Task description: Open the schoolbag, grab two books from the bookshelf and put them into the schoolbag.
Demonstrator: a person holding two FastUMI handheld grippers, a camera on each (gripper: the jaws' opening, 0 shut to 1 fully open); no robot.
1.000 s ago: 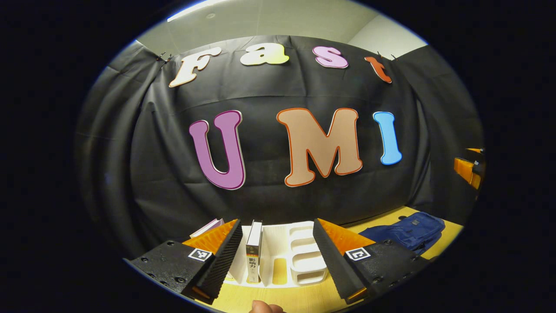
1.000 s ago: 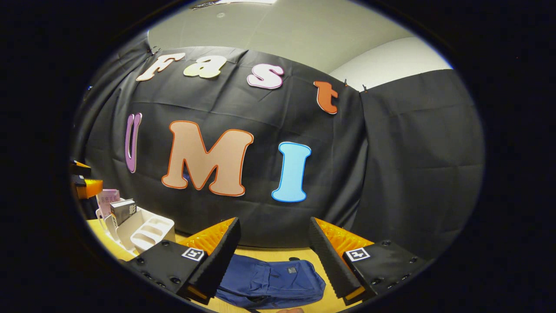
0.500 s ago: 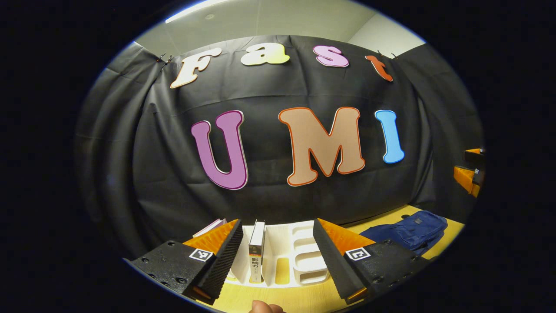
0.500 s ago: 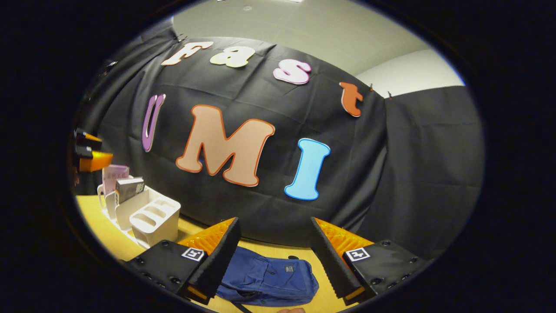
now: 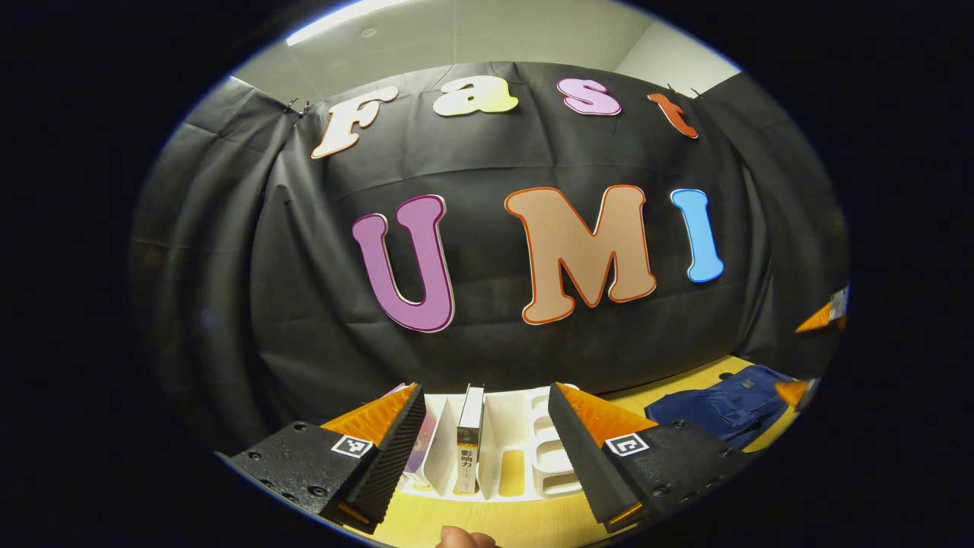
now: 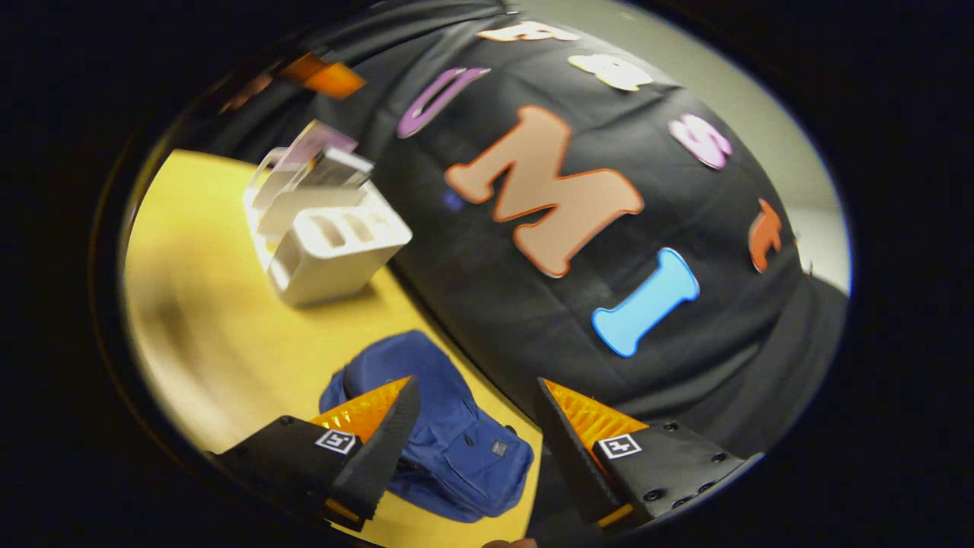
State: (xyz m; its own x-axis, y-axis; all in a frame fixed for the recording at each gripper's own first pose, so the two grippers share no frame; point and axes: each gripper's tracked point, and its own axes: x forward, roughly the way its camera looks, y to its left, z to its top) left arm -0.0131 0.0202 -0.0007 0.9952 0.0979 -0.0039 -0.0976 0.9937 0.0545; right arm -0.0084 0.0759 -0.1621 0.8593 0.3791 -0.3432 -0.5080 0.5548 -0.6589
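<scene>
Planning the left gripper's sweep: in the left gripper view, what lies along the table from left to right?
Pink book → upright book → empty slots of the white bookshelf → blue schoolbag.

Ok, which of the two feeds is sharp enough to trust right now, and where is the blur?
Left gripper view: sharp, evenly lit; the upright book in the white bookshelf is crisp, with fisheye bending at the rim. Right gripper view: tilted and motion-smeared; the bookshelf and table are streaked, the blue schoolbag somewhat clearer between the open fingers.
</scene>
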